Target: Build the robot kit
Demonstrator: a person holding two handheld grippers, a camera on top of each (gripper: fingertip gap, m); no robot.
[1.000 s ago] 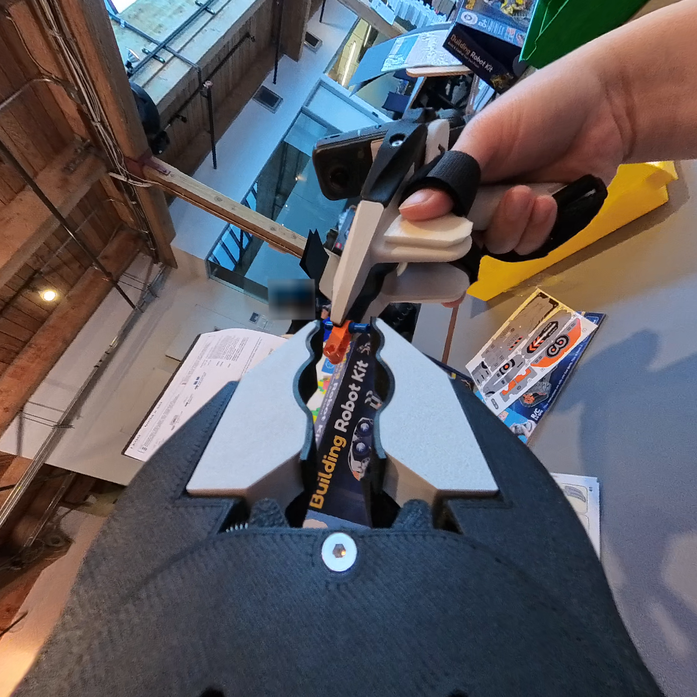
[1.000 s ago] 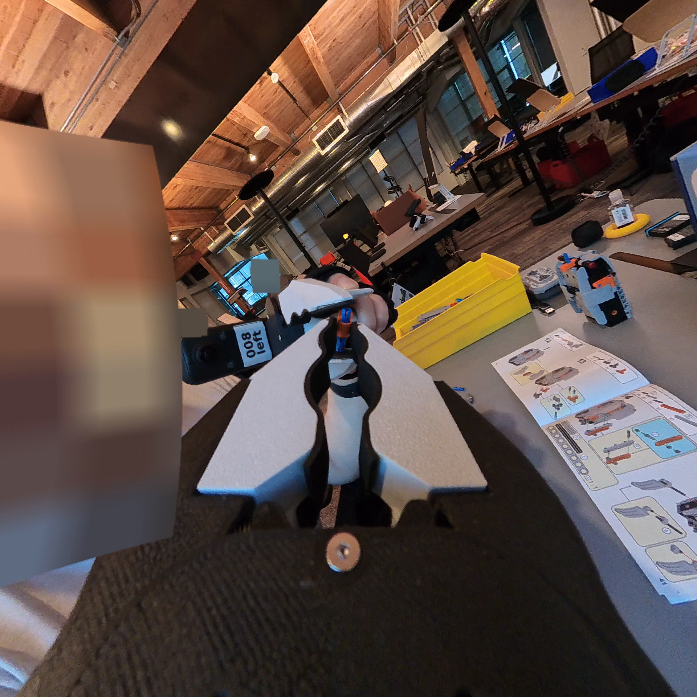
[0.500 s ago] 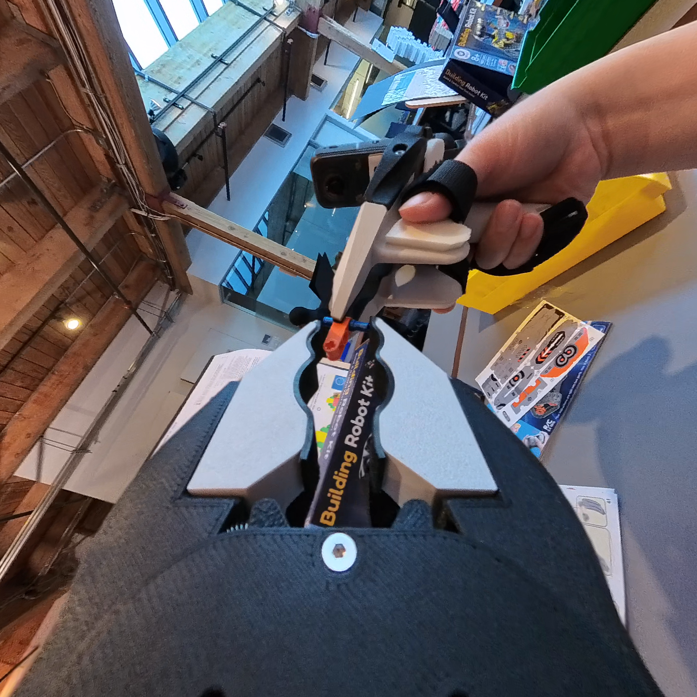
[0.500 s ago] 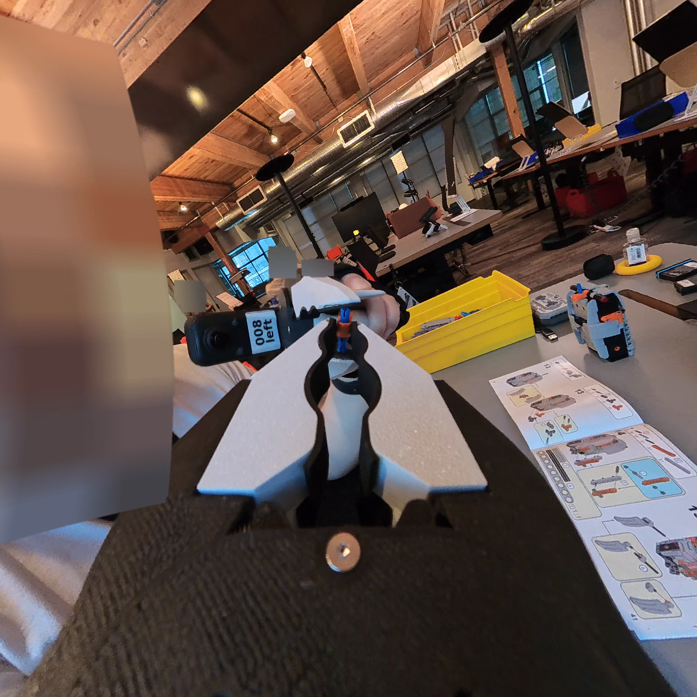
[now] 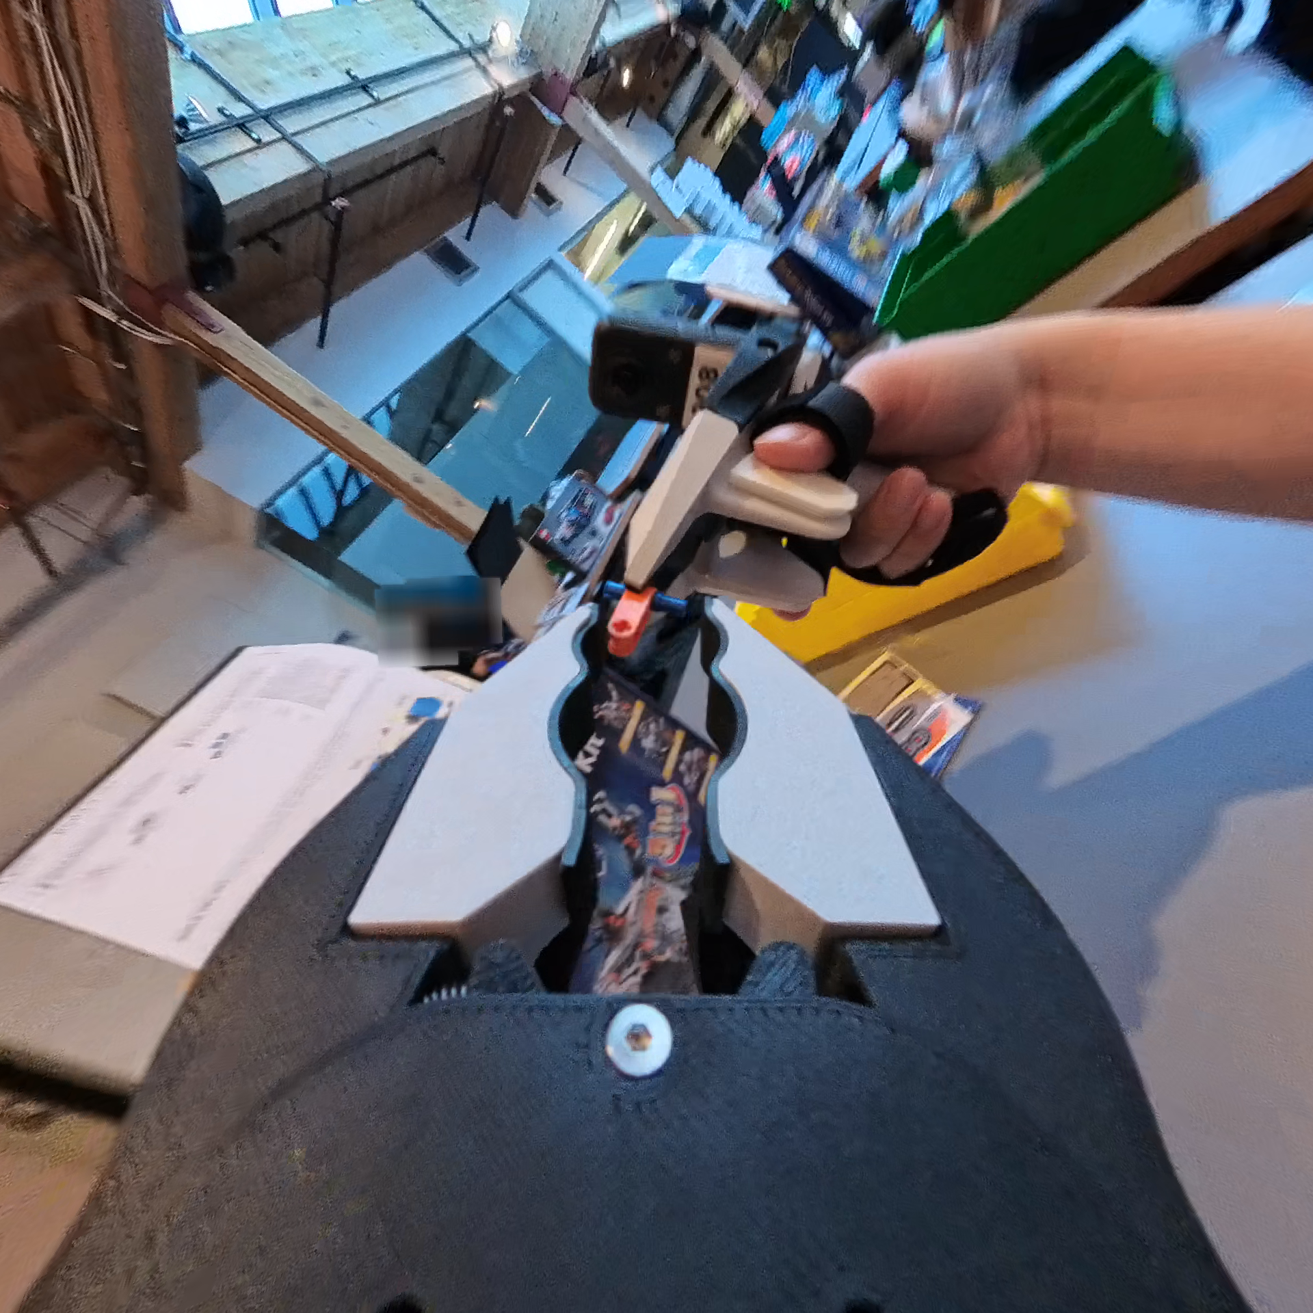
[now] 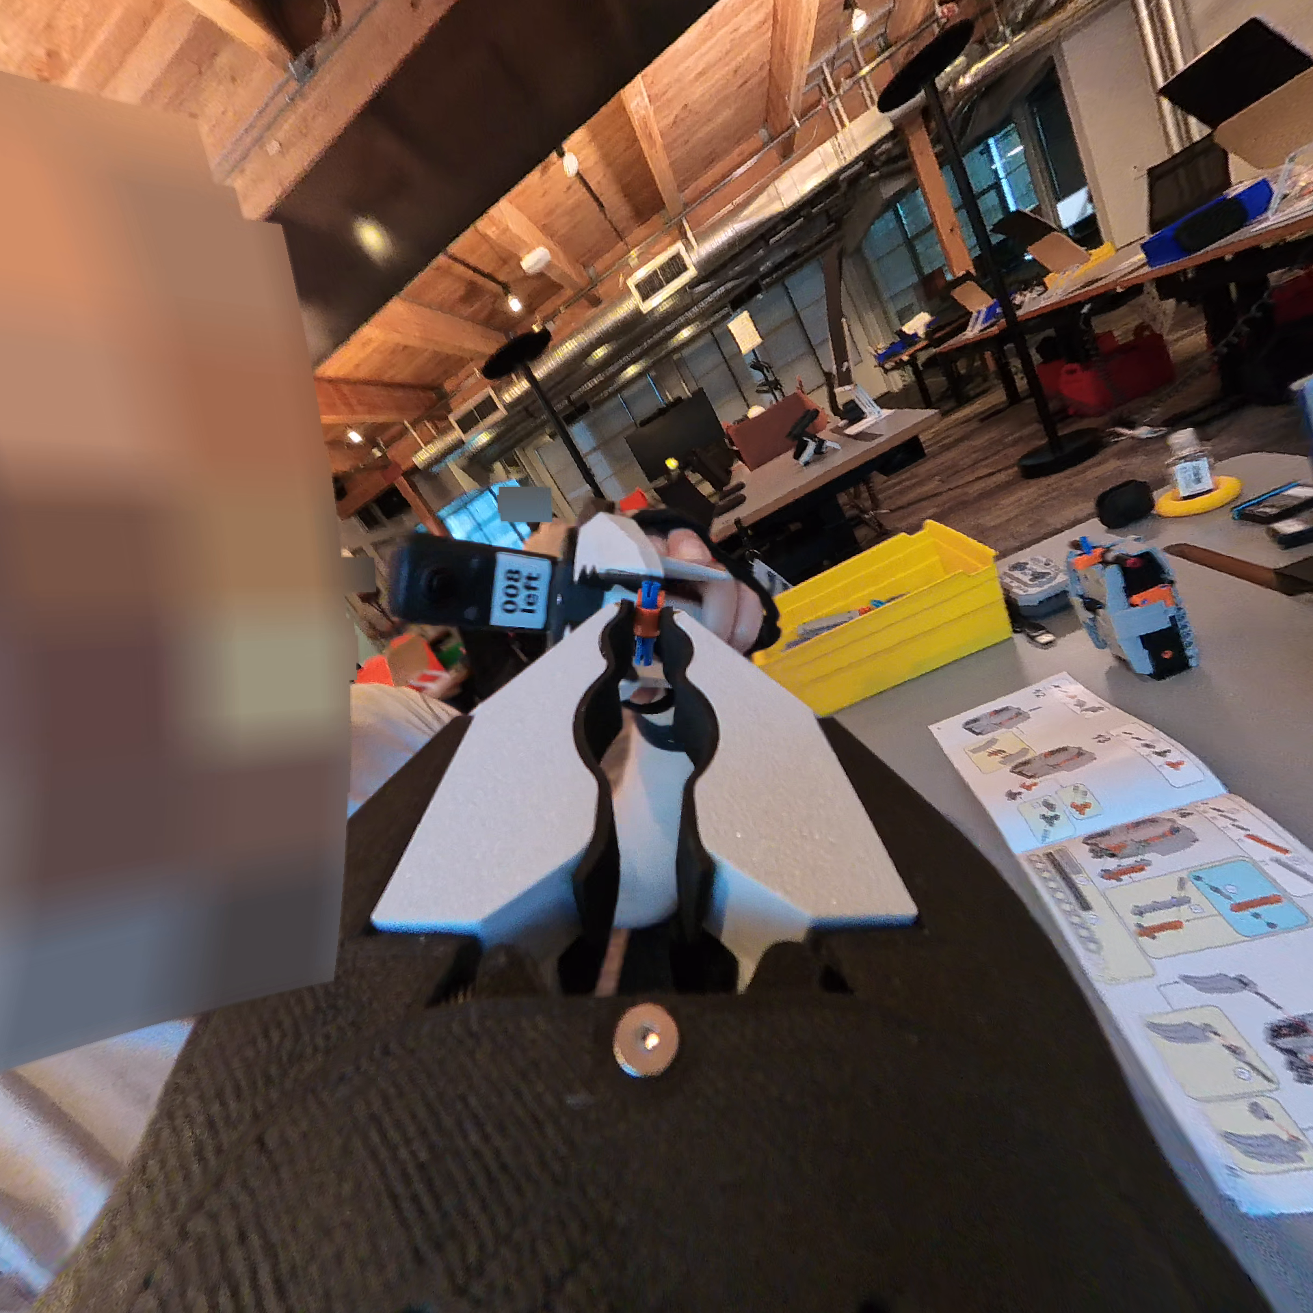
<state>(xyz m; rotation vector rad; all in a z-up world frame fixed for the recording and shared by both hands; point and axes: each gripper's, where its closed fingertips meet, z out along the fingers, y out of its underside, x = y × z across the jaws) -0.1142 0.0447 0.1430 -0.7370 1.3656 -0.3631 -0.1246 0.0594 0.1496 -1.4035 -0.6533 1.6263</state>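
Note:
A small orange connector with a blue pin through it hangs in the air between both grippers, which meet tip to tip. My left gripper is shut, its fingertips against the two ends of the pin. My right gripper, held by a hand, comes in from the upper right and pinches the connector. In the right wrist view, my right gripper is shut on the orange connector, with the pin standing upright. One white finger of the left gripper shows above it.
A yellow bin stands on the grey table, also in the left wrist view. An open instruction booklet lies at the right, with a part-built grey model behind it. A printed kit box and a paper sheet lie below my left gripper. Less than 4 cm separates the two grippers' tips.
Both grippers stay shut on the small piece. The left wrist view has swung and is now blurred. The right gripper and its hand sit a little lower and farther right in it.

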